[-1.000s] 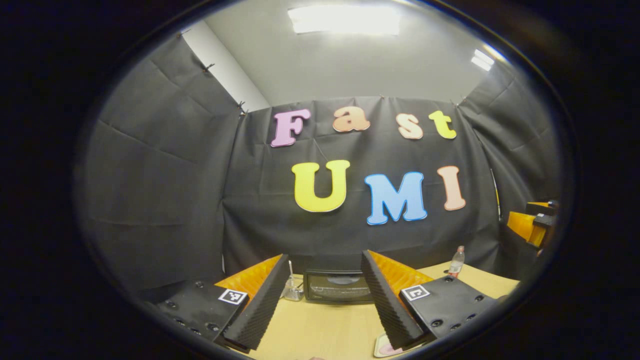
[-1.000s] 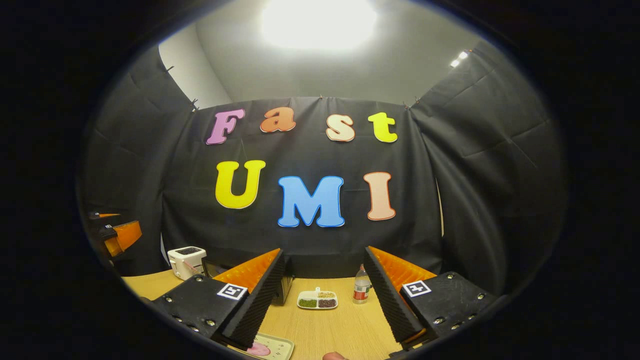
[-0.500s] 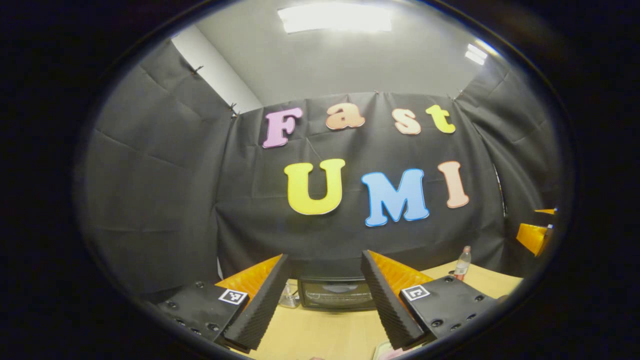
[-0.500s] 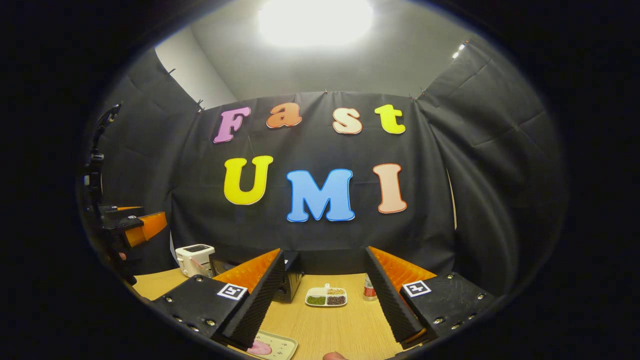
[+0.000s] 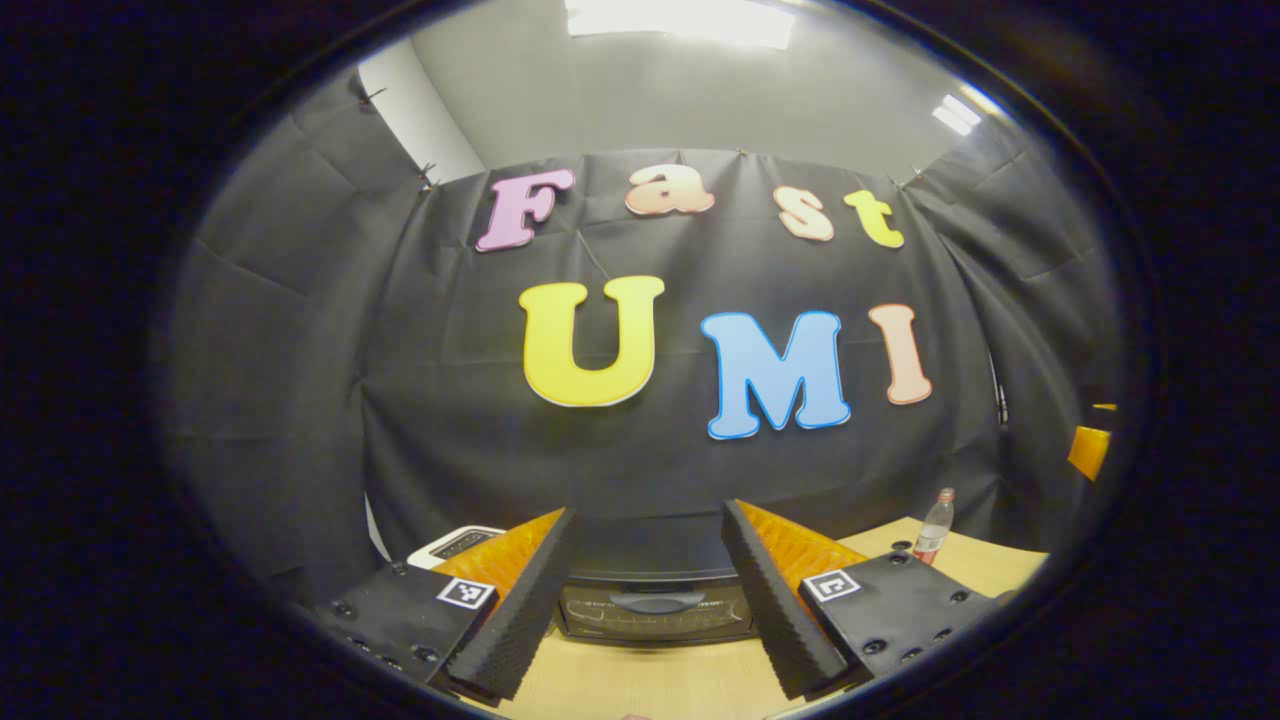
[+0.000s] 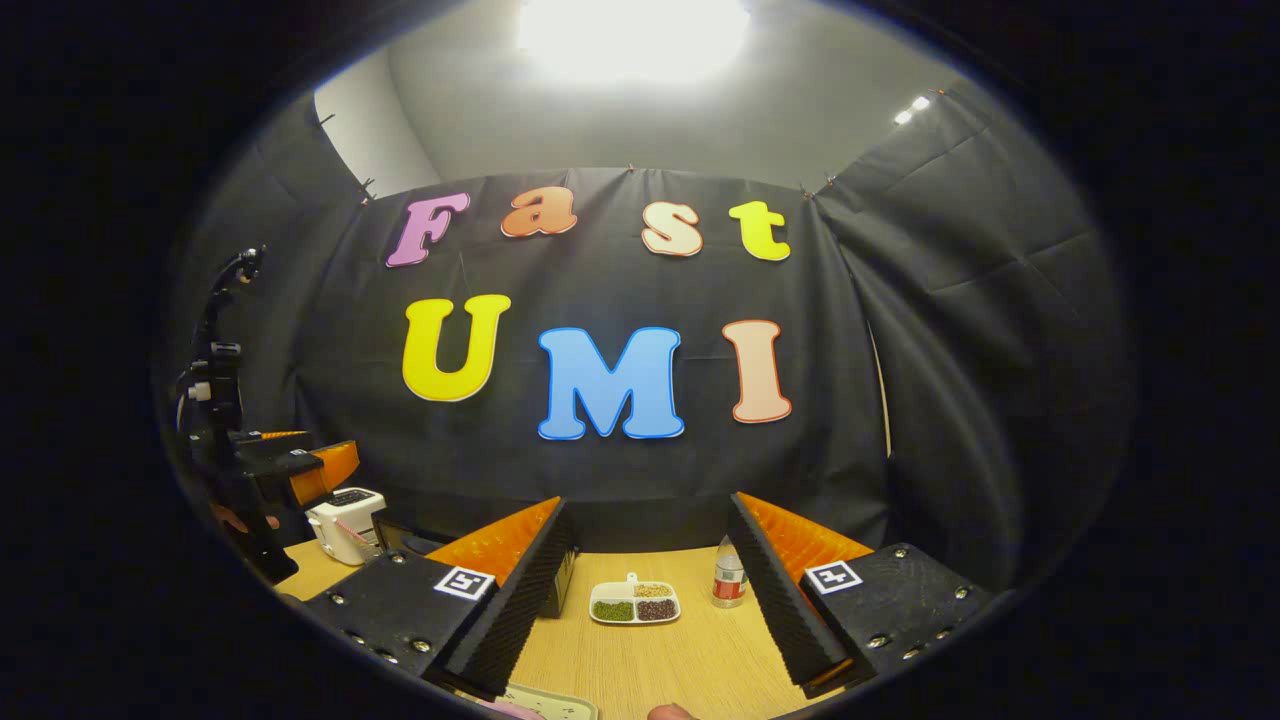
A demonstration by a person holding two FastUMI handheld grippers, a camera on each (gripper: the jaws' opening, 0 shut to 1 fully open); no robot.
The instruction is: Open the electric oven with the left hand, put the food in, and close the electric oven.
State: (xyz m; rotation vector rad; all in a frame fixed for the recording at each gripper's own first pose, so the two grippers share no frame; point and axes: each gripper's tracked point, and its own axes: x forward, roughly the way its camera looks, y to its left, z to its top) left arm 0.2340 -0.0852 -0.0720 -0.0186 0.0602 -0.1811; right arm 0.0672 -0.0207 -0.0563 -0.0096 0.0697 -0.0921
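The black electric oven [image 5: 655,608] sits on the wooden table straight ahead in the left gripper view, door shut, its curved handle [image 5: 655,600] between my fingers' lines. My left gripper [image 5: 648,512] is open and empty, a short way off the oven. My right gripper [image 6: 648,500] is open and empty too, held above the table. At the right gripper view's bottom edge lies a pale tray [image 6: 560,705] with something pink on it, mostly cut off. Behind the right gripper's left finger a corner of the oven [image 6: 562,585] shows. The left gripper [image 6: 300,468] and its holder appear at far left.
A white toaster [image 6: 345,515] stands left of the oven. A white divided dish of beans [image 6: 634,603] and a small bottle [image 6: 729,580] sit at the table's back. The bottle [image 5: 935,525] also stands right of the oven. Black cloth walls close the table in.
My left gripper has moved toward the oven, which now looks larger and lower, and the toaster has come into its view. The right gripper has drifted slightly; the tray slid lower.
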